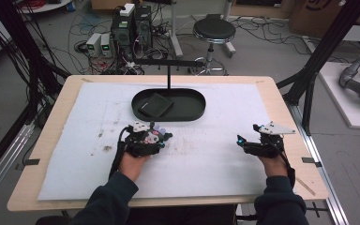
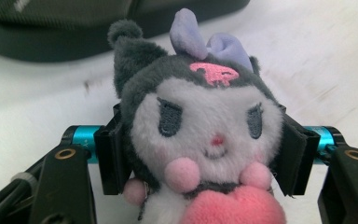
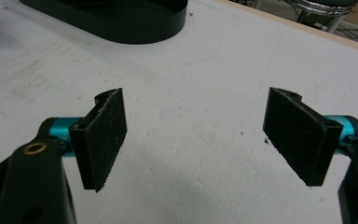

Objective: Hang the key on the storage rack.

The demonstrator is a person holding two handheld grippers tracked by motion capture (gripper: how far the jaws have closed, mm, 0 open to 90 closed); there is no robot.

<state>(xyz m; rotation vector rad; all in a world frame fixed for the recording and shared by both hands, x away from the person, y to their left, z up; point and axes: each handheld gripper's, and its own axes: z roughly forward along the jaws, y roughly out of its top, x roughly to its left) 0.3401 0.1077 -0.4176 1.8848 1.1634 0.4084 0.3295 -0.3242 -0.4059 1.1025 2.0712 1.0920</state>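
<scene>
Gripping a small plush doll (image 2: 205, 135) with a white face, dark grey hood, lilac bow and pink heart, the left gripper (image 2: 205, 154) has its two black pads pressed against either side of the toy's head. In the high view that left gripper (image 1: 145, 139) and its doll (image 1: 153, 136) sit over the white foam mat (image 1: 215, 154), just in front of the black oval tray (image 1: 168, 104), which holds a flat dark square item (image 1: 155, 105). The right gripper (image 3: 200, 140) hangs above bare mat with its black jaws spread wide and nothing between them; from above the right gripper (image 1: 251, 140) lies well apart from the toy, toward the right side of the light wooden table (image 1: 281, 108).
</scene>
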